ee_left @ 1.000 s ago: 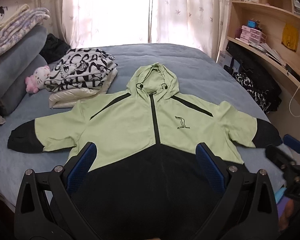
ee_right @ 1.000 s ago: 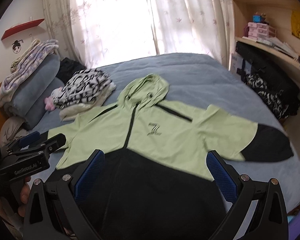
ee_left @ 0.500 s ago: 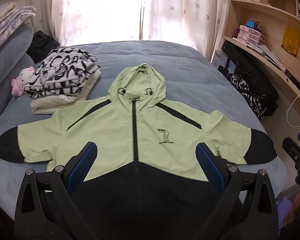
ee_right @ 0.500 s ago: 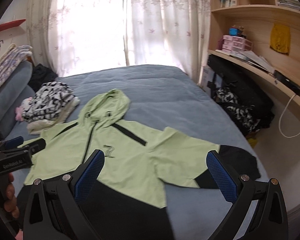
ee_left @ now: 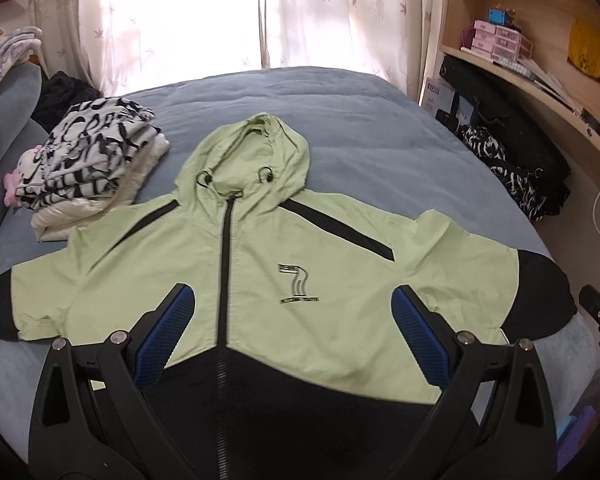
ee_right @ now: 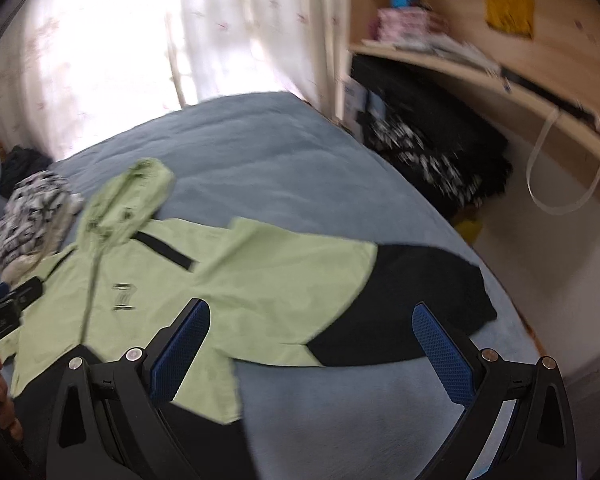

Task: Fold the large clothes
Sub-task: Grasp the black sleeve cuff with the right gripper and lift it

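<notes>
The green and black hooded jacket (ee_left: 260, 288) lies face up and spread flat on the blue bed (ee_left: 360, 120), zipped shut, hood toward the window at the top of the frame and both sleeves stretched out to the sides, a layout that suits folding because every edge can be reached. In the left wrist view the left gripper (ee_left: 292, 332) hovers above the jacket's chest in the lower centre of the frame with its blue-padded jaws spread wide and nothing between them. The right gripper (ee_right: 312, 344), likewise wide open and empty, sits at the bottom of its own view above the sleeve (ee_right: 360, 300) with the black cuff, which suggests that sleeve is the first part to be folded in; that frame is blurred, so how close it is to the cloth is uncertain. A chest logo (ee_left: 298, 284) shows a stylised 7 over a line of small lettering too blurred to read. At the left of the frame a stack of folded clothes (ee_left: 84, 160), topped by a black-and-white print, sits clear of the jacket beside its shoulder. A box (ee_left: 440, 94) at the right, under the wooden shelf (ee_left: 540, 92), carries printing that is not legible.
</notes>
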### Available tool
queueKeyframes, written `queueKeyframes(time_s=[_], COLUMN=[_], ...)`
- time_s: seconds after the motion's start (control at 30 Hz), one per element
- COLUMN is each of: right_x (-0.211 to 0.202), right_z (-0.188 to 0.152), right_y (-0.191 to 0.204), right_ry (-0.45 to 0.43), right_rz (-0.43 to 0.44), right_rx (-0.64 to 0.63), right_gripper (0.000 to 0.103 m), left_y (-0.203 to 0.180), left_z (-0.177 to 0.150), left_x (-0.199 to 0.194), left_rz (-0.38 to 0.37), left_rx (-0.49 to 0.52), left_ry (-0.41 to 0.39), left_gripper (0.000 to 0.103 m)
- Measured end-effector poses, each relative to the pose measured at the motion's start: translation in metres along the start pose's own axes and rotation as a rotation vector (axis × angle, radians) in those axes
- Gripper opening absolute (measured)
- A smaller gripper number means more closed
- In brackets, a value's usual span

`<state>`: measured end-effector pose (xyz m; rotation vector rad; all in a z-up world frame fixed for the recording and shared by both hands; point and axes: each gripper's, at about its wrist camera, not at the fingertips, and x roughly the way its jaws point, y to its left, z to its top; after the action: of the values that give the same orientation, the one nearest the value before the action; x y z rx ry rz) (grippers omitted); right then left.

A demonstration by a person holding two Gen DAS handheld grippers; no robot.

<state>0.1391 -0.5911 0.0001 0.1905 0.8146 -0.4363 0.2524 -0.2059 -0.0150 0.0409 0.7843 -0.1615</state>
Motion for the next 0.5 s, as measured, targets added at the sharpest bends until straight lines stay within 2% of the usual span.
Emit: queueKeyframes(time_s=[0.13,0.27,0.4,0.5], right_x=[0.064,0.126,0.173,0.195], right_z=[-0.014,-0.036,-0.063,-0.077], right_y=[-0.056,-0.122,-0.183,-0.213], right_ry=[0.091,0.191,0.261,0.249], right_rz=[-0.026,-0.02,-0.016,0.045], right_rx=[0.146,0.33,0.511,0.62], right_gripper=[0.097,0.08,0.08,0.08], left_y=[-0.027,-0.048,-0.059,-0.061], left_z=[-0.007,-0.011,-0.011,-0.012], left_x=[0.037,0.072,0.1,0.111], left_rz=[0.012,0.017,0.017,0.014], left_rx=[0.028,0.041,0.022,0.012], left_ry=[0.025,0.035,0.051,0.065], left_gripper=[0.097,0.094,0.093,0.093])
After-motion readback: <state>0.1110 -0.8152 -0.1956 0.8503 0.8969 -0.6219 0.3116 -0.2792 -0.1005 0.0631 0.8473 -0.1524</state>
